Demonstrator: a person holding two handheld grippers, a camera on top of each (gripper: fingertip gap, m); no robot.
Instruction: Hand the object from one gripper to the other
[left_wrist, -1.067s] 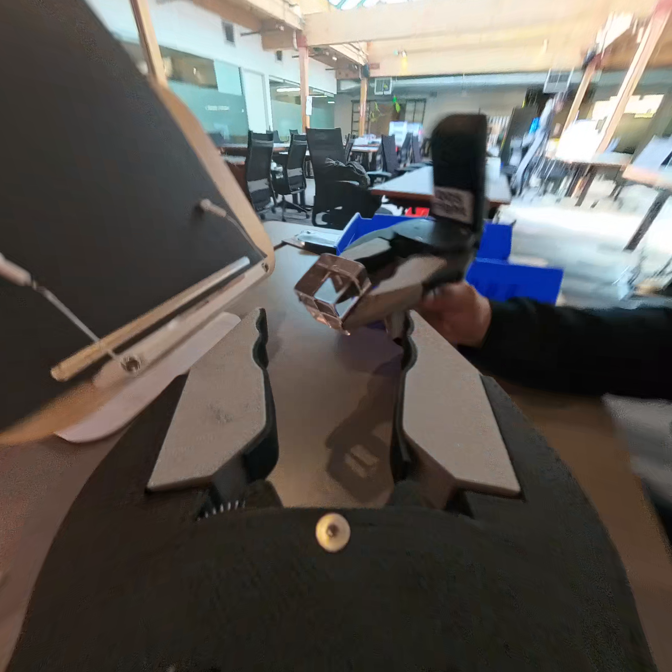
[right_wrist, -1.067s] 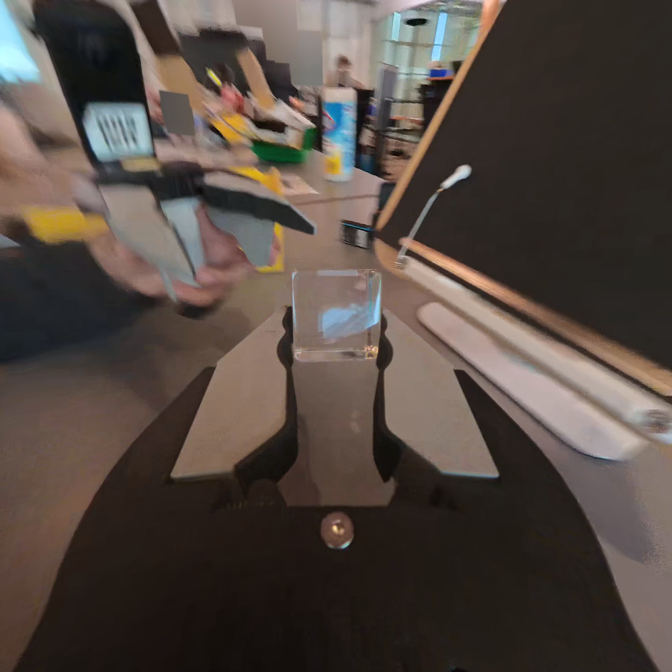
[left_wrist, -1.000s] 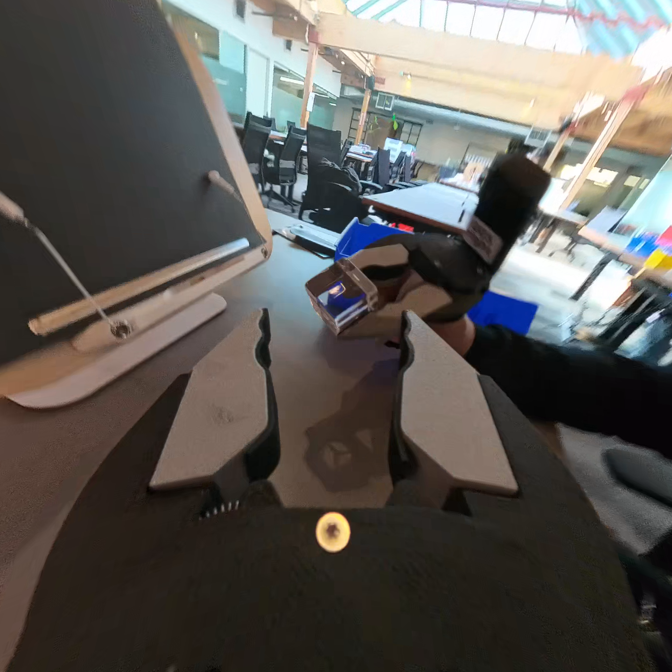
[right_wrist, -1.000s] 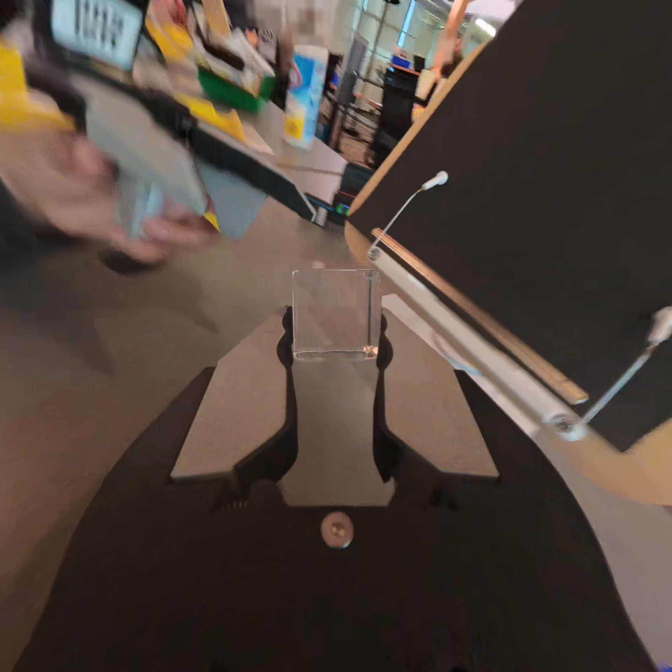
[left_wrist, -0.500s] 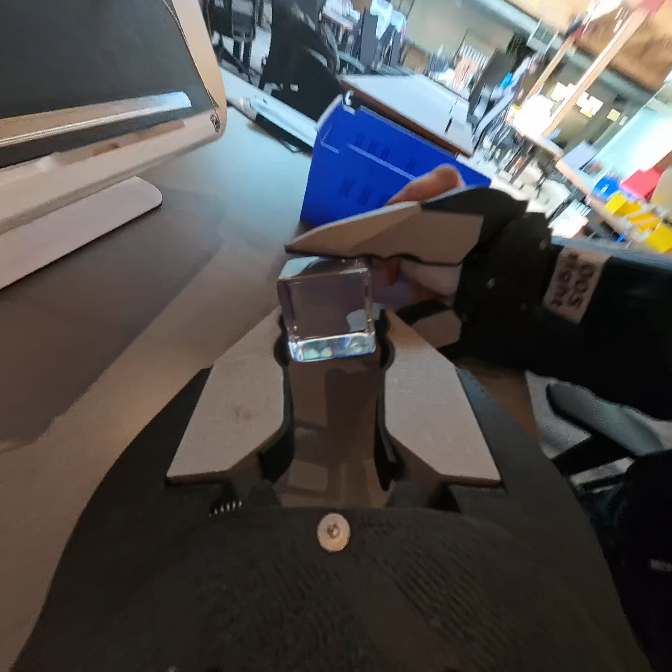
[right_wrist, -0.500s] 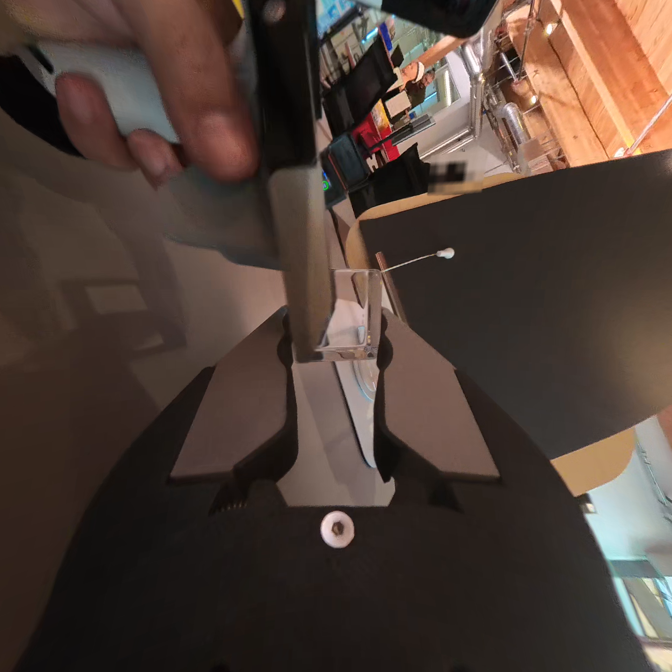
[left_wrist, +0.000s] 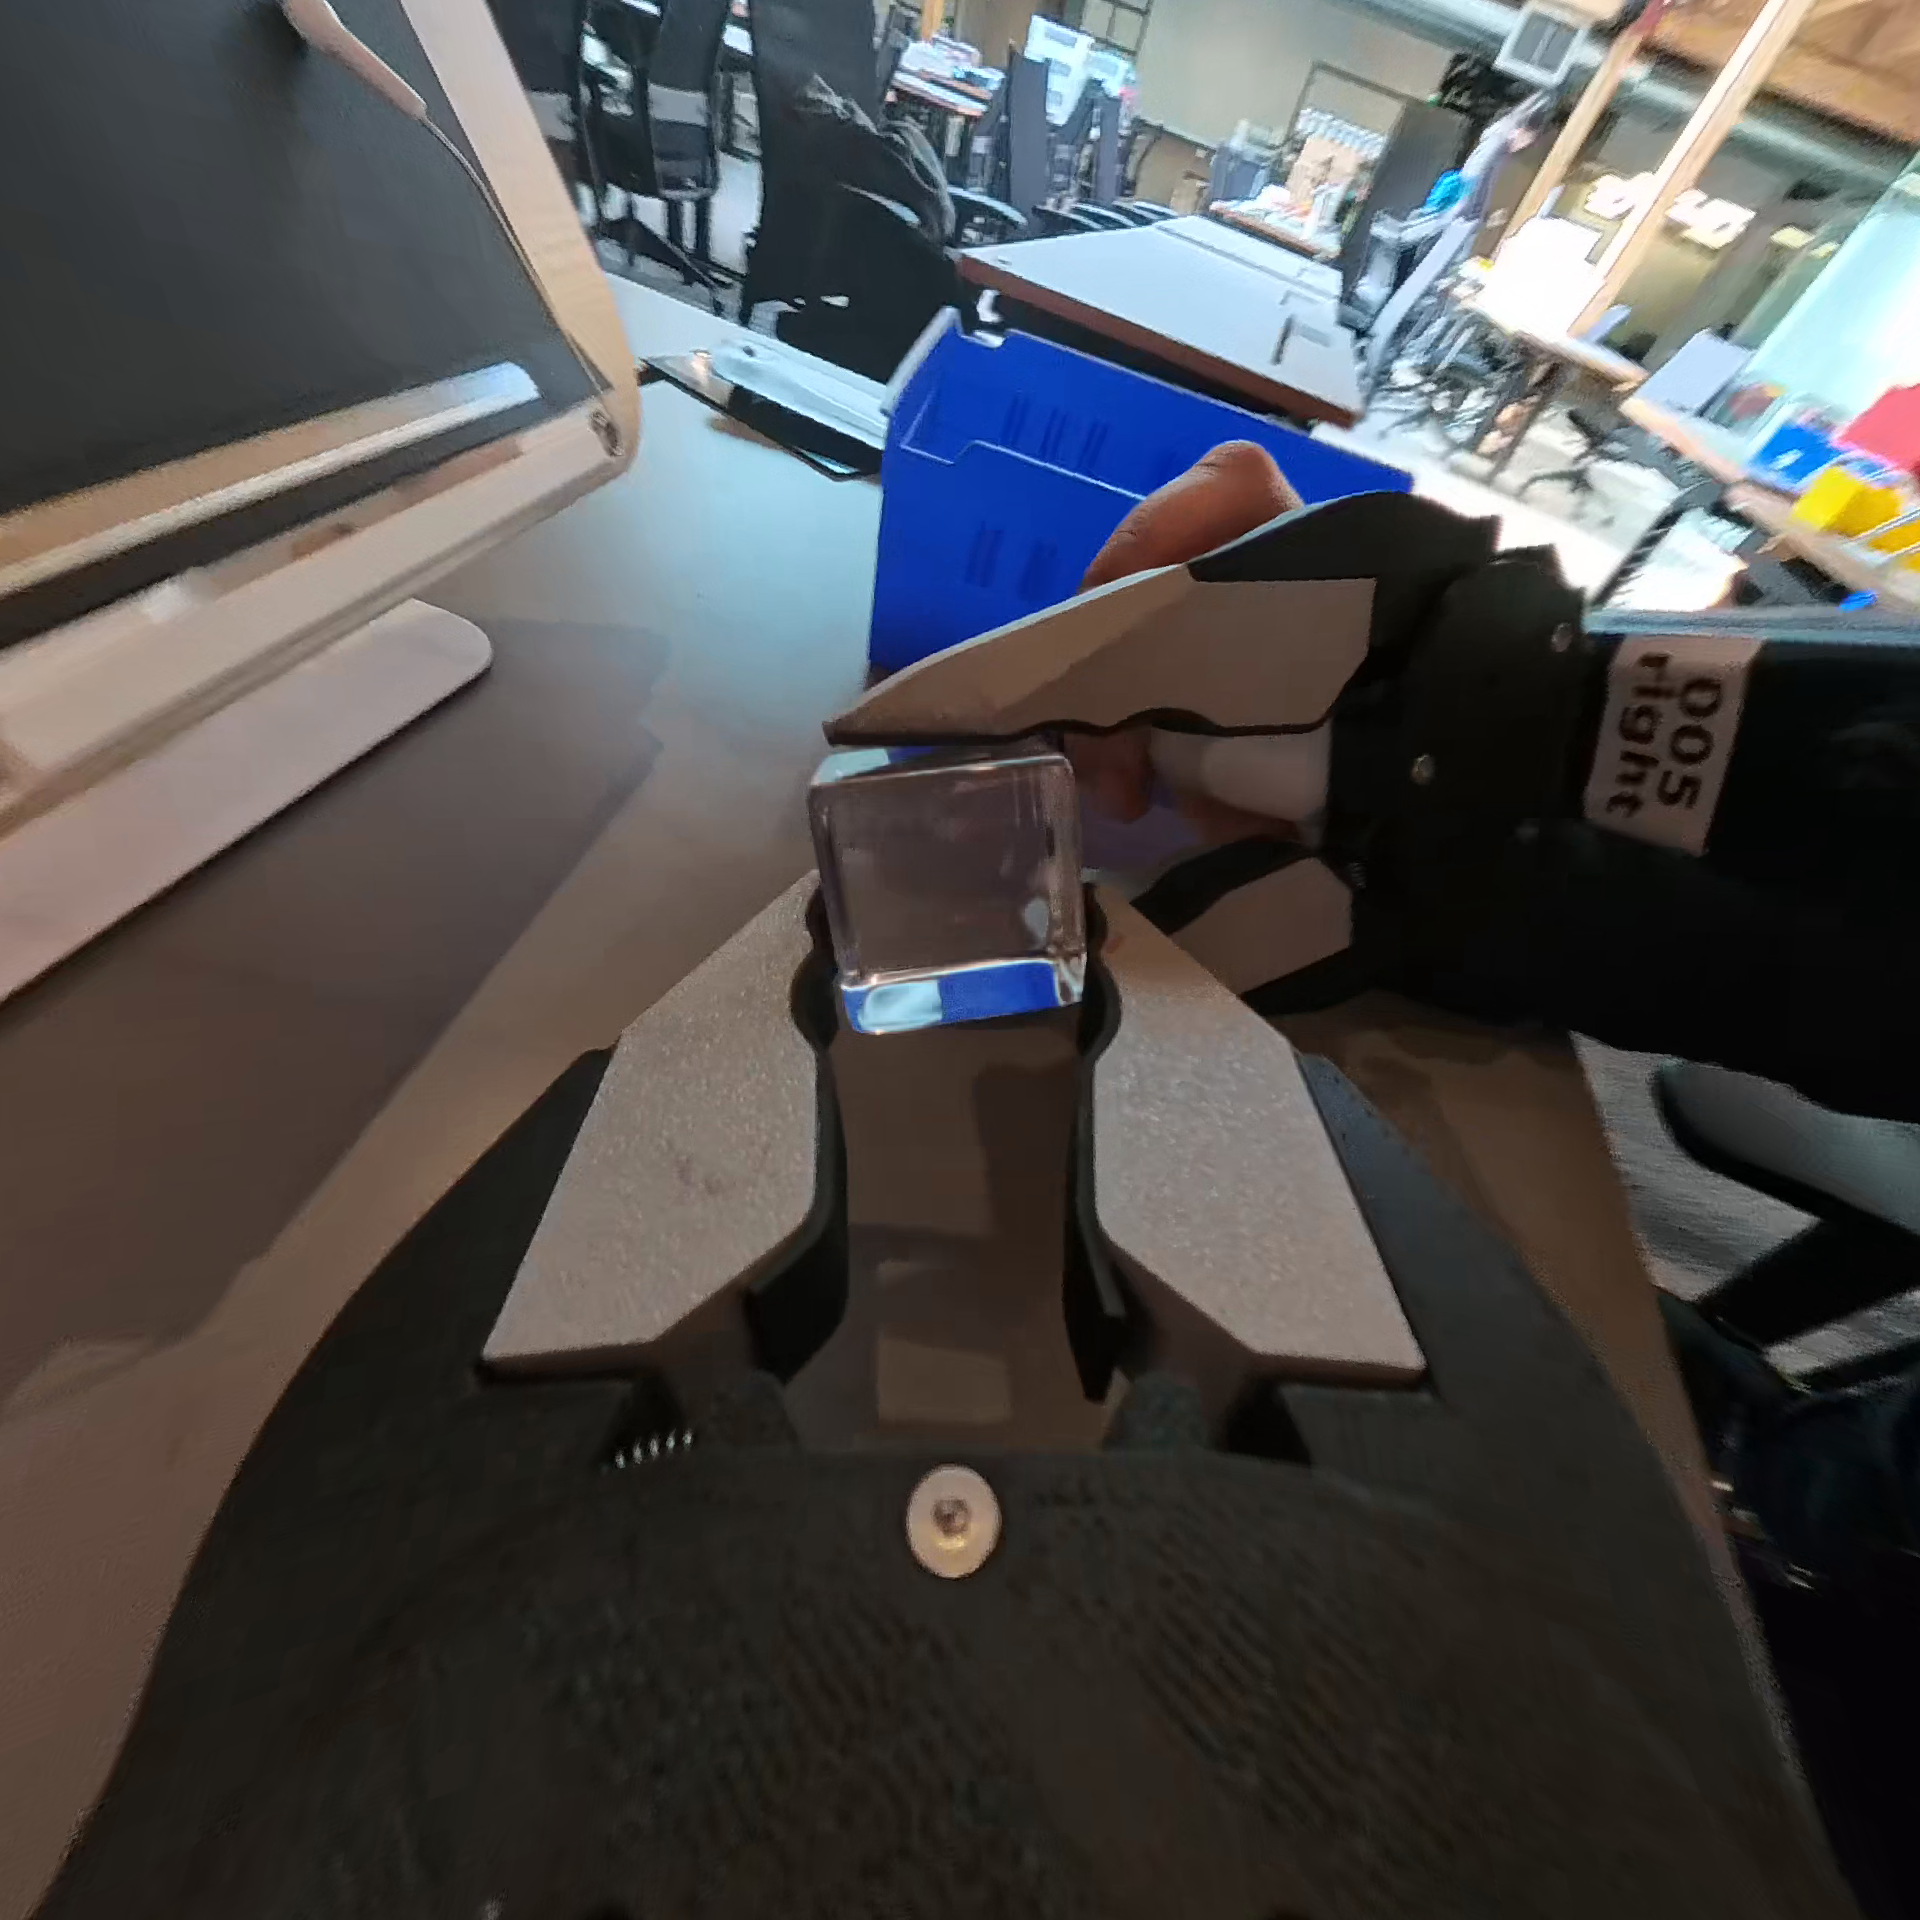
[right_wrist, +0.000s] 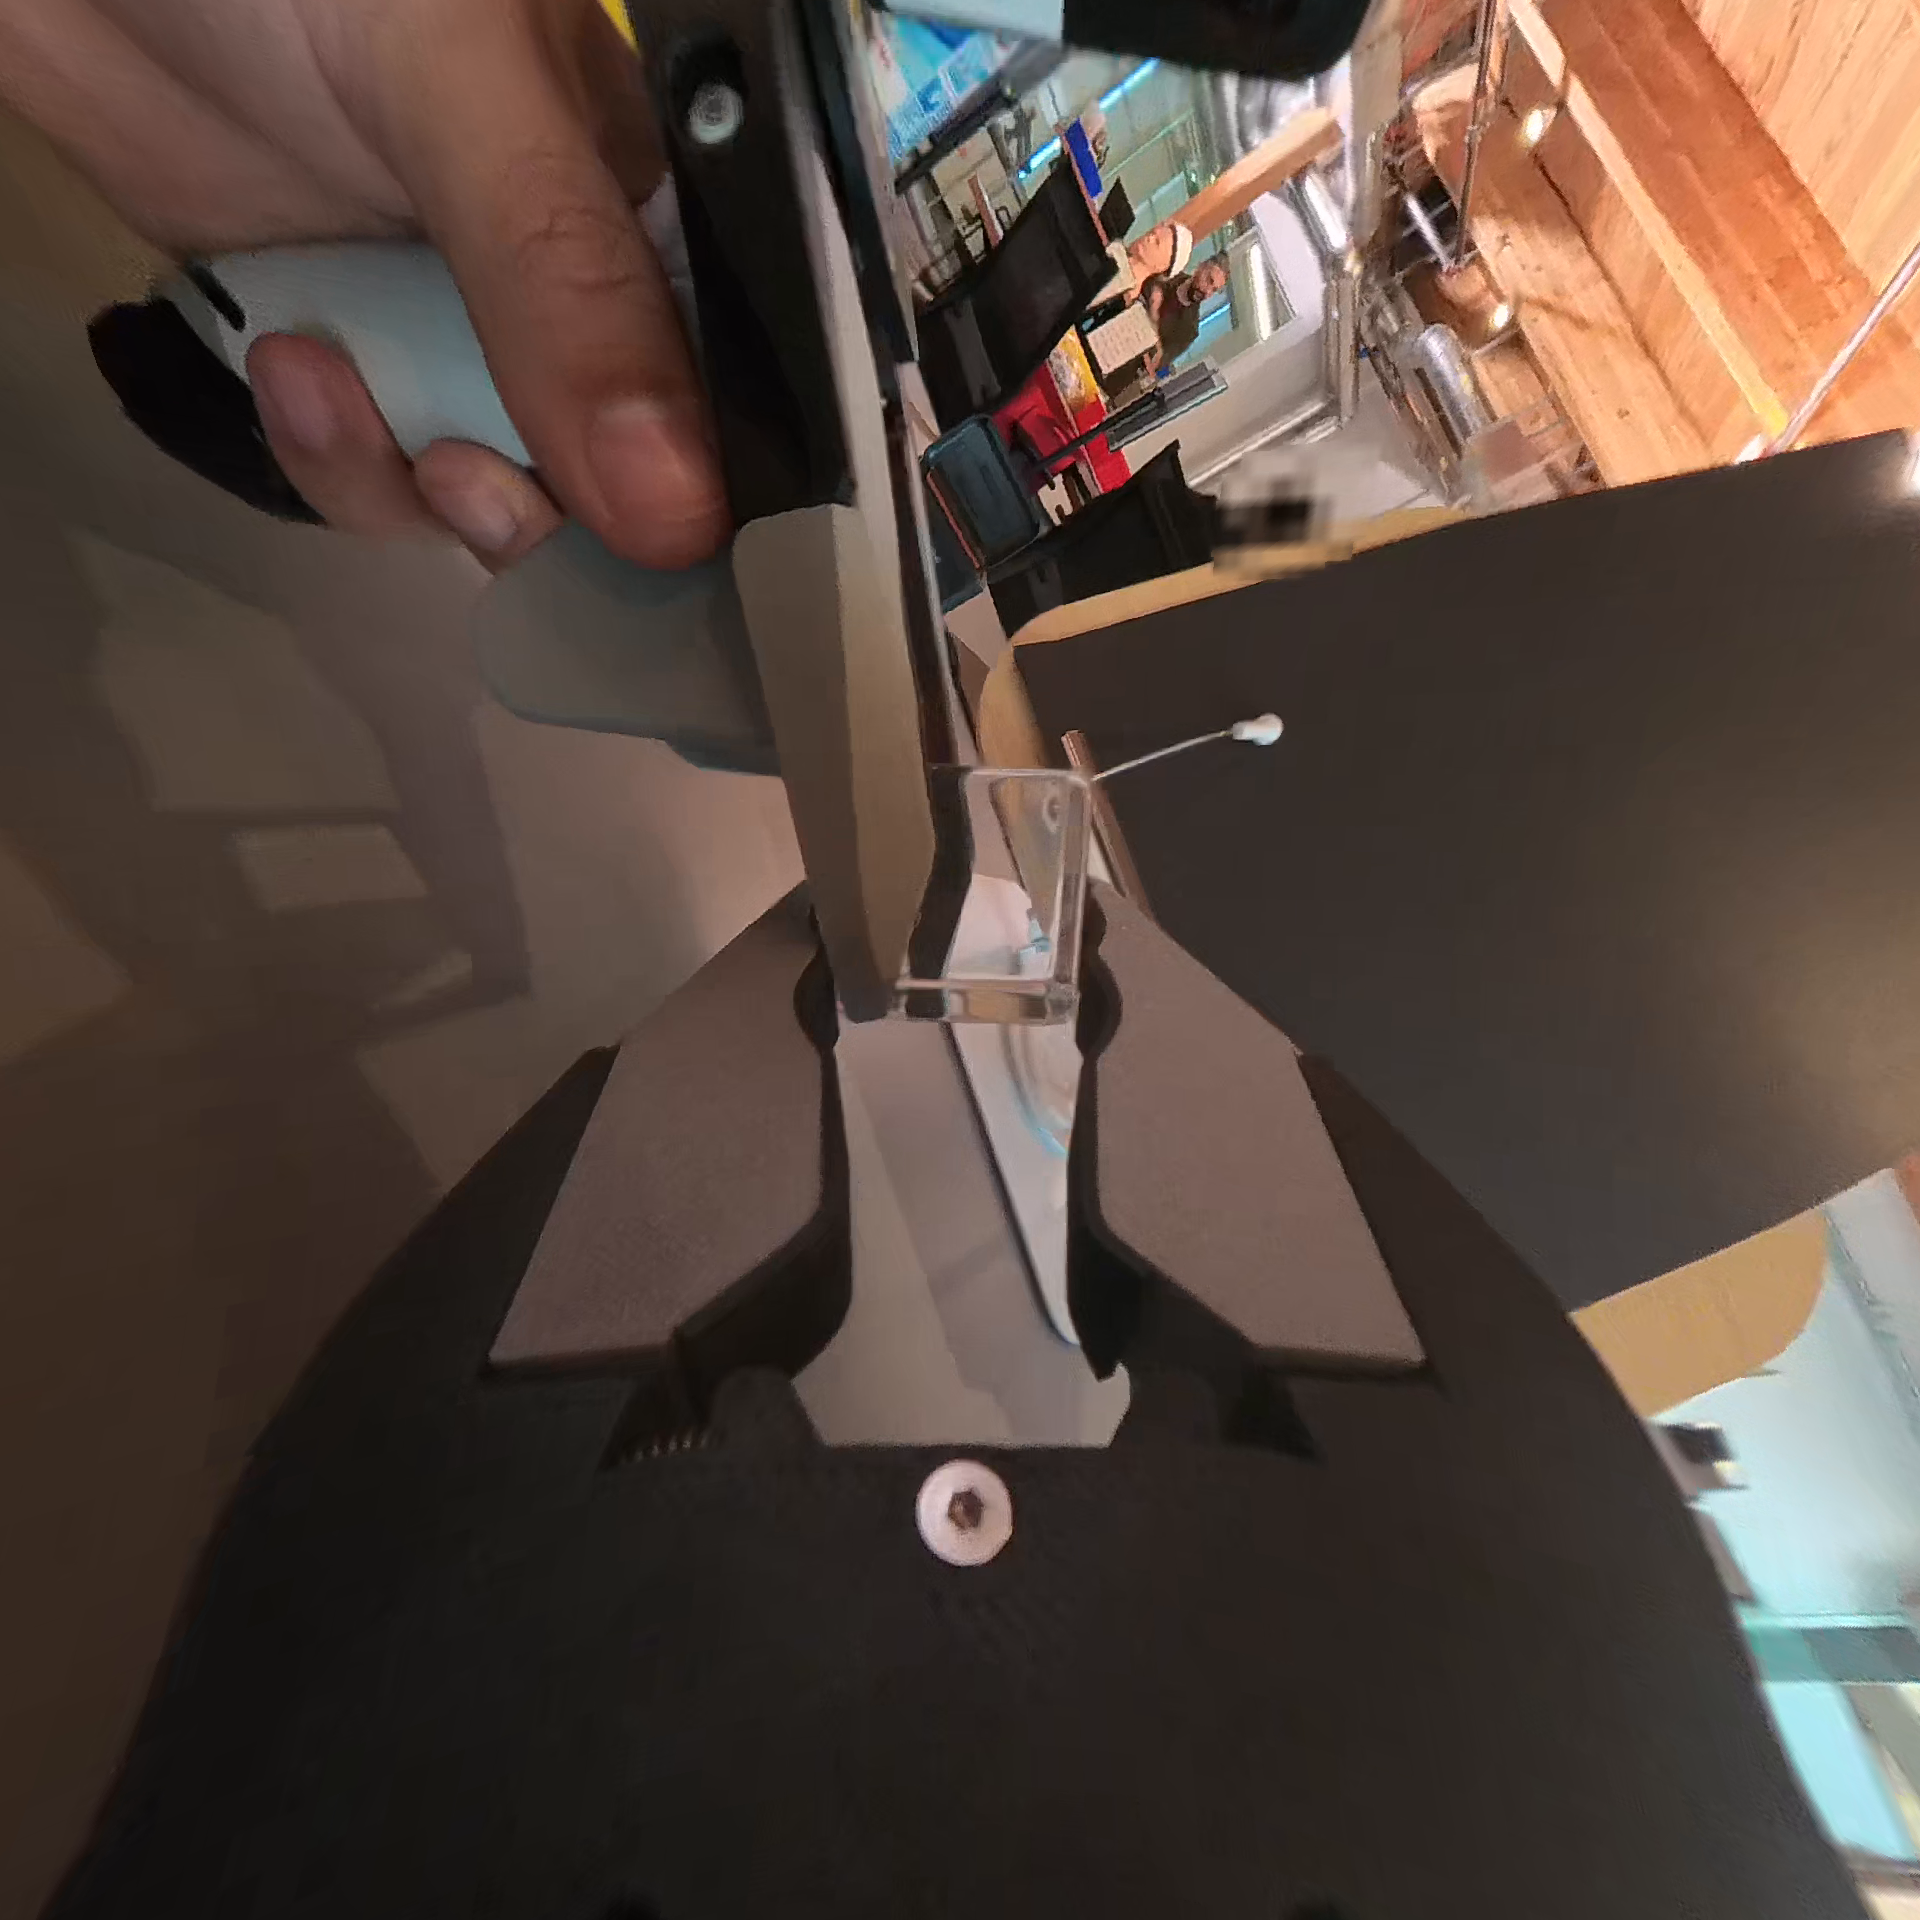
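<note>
A clear cube (left_wrist: 951, 883) is held between both grippers above the table. My left gripper (left_wrist: 951, 935) is shut on its left and right sides in the left wrist view. The right gripper comes in from the right there, with its upper finger (left_wrist: 1091, 655) flat on the cube's top and the lower finger under it. In the right wrist view my right gripper (right_wrist: 956, 956) is shut on the cube (right_wrist: 1029, 883). One finger (right_wrist: 842, 727) of the left gripper reaches down from above against the cube's left side. A hand (right_wrist: 520, 208) holds that gripper.
A black board on a white stand (left_wrist: 208, 260) stands at the left, and it also shows in the right wrist view (right_wrist: 1507, 883). A blue bin (left_wrist: 1018, 499) sits behind the cube on the brown table (left_wrist: 312, 935). Desks and office chairs fill the background.
A second ago only my right gripper held the cube and the left was open. The left gripper moved in and shut on the cube. In the last half second little has moved.
</note>
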